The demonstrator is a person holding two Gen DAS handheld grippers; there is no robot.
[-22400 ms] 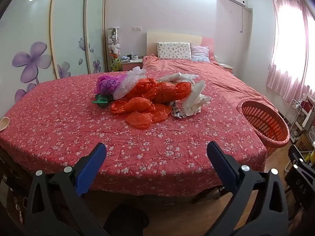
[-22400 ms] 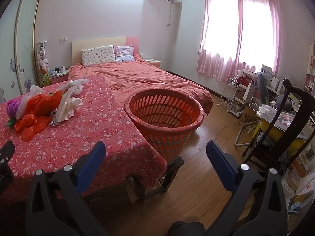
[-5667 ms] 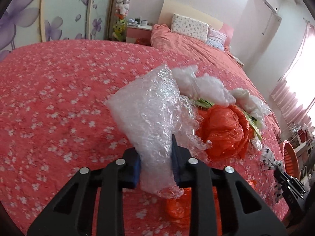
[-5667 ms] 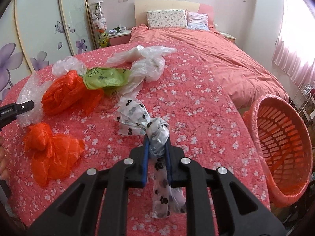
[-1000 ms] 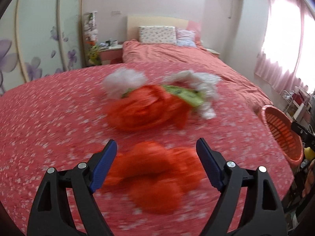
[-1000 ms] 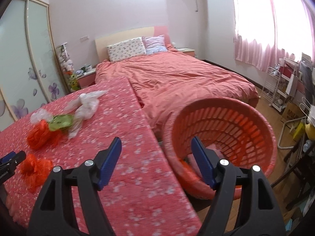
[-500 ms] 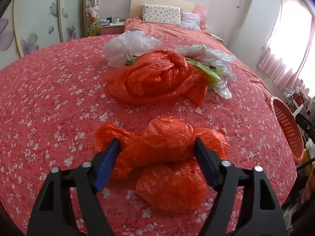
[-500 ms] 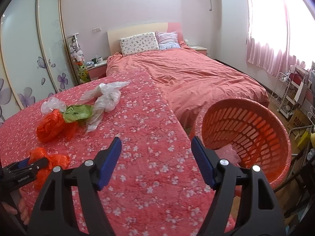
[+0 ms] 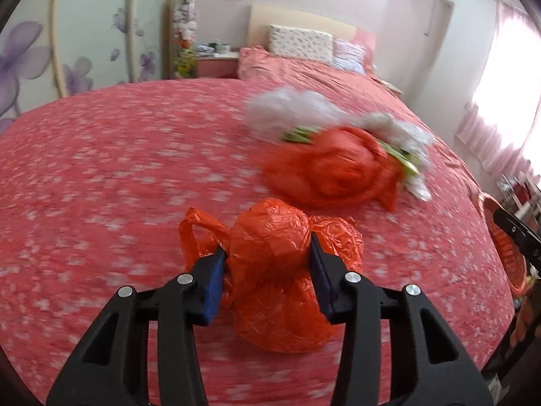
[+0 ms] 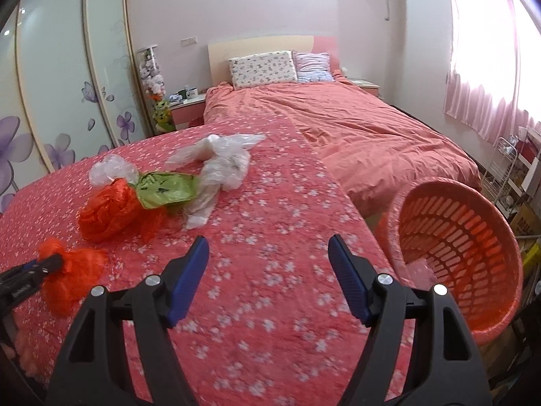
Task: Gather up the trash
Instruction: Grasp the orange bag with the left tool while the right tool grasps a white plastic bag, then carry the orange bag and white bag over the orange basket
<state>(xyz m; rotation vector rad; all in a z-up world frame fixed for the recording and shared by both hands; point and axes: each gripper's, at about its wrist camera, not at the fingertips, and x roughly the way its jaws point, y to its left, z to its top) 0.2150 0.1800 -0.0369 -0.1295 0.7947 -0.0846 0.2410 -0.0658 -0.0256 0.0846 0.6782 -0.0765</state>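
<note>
On the flowered red cloth: orange bag (image 9: 270,257), crumpled and knotted, lying near the front edge.
Left gripper (image 9: 267,267): jaws closing, blue pads now touching the bag's sides; a second ago they stood wide and short of it.
Meaning: I'd say the pick-up is nearly made, lift still to come.
Right gripper (image 10: 268,270): wide, nothing between the pads.
Other trash: larger orange bag (image 10: 111,209), green bag (image 10: 165,189), clear bags (image 10: 219,165), well behind.
Basket (image 10: 456,243): off the cloth's right edge; several earlier pieces gone from the pile.
</note>
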